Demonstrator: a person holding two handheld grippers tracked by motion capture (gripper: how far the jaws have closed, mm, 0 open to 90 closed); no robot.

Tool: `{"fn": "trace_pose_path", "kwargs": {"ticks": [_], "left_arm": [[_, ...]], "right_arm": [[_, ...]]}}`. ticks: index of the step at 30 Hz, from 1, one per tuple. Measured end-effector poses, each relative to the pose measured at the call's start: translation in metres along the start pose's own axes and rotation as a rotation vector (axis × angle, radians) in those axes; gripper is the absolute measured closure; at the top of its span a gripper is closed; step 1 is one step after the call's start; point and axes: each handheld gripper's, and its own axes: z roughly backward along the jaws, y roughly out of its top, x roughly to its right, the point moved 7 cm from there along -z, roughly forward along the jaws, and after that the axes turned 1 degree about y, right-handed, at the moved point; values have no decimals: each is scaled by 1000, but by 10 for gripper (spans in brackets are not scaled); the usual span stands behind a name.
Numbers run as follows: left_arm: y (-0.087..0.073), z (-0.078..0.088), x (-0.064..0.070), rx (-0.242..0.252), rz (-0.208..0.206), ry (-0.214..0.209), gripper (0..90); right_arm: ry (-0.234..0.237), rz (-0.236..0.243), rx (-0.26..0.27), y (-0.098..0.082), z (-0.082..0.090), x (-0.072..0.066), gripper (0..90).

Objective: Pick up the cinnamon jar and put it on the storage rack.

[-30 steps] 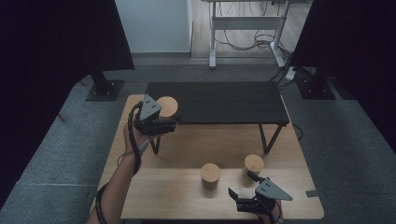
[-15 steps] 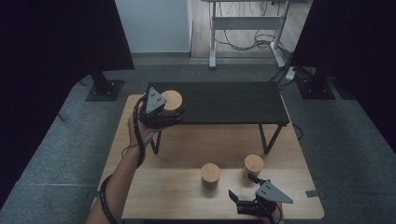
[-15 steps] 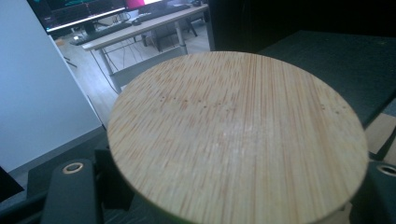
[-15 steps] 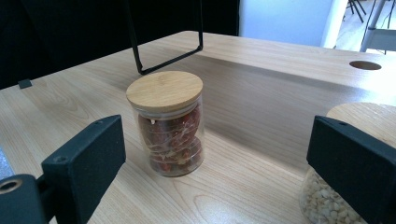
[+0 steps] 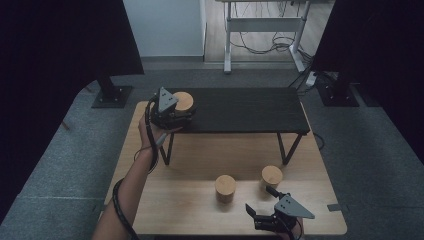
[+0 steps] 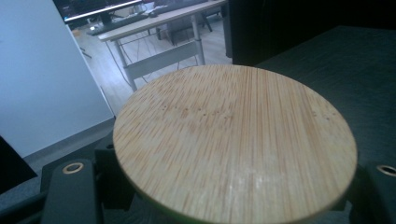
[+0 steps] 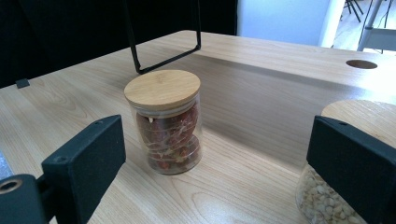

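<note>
Gripping lidded jar (image 5: 183,101), seemingly between left gripper (image 5: 172,116) jaws

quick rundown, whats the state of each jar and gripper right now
left gripper: shut on held jar
held jar: lid on, at the black shelf's left end
right gripper: open, holding nothing
red-filled jar: upright, lid on
pale-filled jar: upright, lid on

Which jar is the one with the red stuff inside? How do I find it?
Look at the wooden table, in front of the black shelf. Two jars stand there. The red-filled jar is the left one; its neighbour holds pale seeds.
</note>
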Motion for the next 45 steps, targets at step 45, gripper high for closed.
{"fn": "trace_pose_path", "kwargs": {"ticks": [45], "left_arm": [[-18,18,-14,2,168,54,72]], "right_arm": [[-31,1,-1,-2,7,3,40]]}}
